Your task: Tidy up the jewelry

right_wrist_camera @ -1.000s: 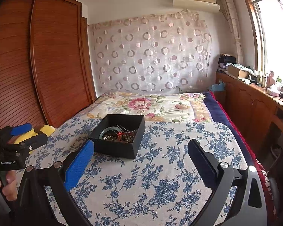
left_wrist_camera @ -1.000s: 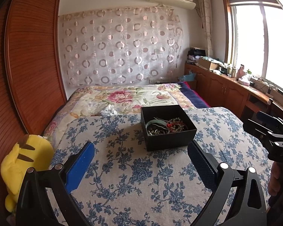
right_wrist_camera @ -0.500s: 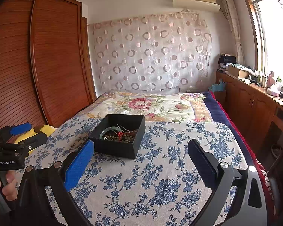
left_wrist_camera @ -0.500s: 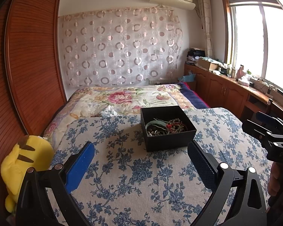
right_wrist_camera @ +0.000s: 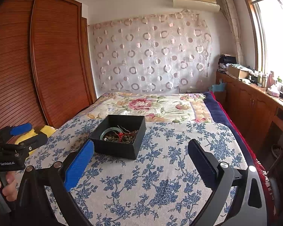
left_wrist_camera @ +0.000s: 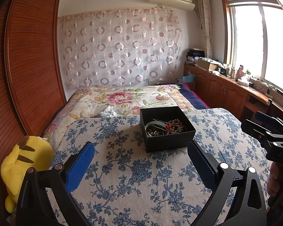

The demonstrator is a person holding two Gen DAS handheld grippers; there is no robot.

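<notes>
Two blue-padded fingers of the left hand-held gripper (left_wrist_camera: 140,162) stand wide apart with nothing between them, above the blue-flowered bedspread (left_wrist_camera: 134,177). Just beyond them, nearer the right finger, sits an open black box (left_wrist_camera: 167,130) on the bed, holding a tangle of jewelry (left_wrist_camera: 165,128): a pale green bangle, dark beads and something red. A yellow plush toy (left_wrist_camera: 22,167) lies at the bed's left edge by the wooden wardrobe (left_wrist_camera: 28,71). At the far right the right hand-held gripper (left_wrist_camera: 262,126) shows, held by a hand (left_wrist_camera: 277,180).

From the right wrist, the right hand-held gripper (right_wrist_camera: 140,160) is likewise spread open and empty over the bedspread (right_wrist_camera: 160,184). The box (right_wrist_camera: 118,137) rests just past its left finger, jewelry (right_wrist_camera: 119,136) inside. The left hand-held gripper (right_wrist_camera: 28,133) appears at the left, jaws parted, gripped by a hand (right_wrist_camera: 3,186).
</notes>
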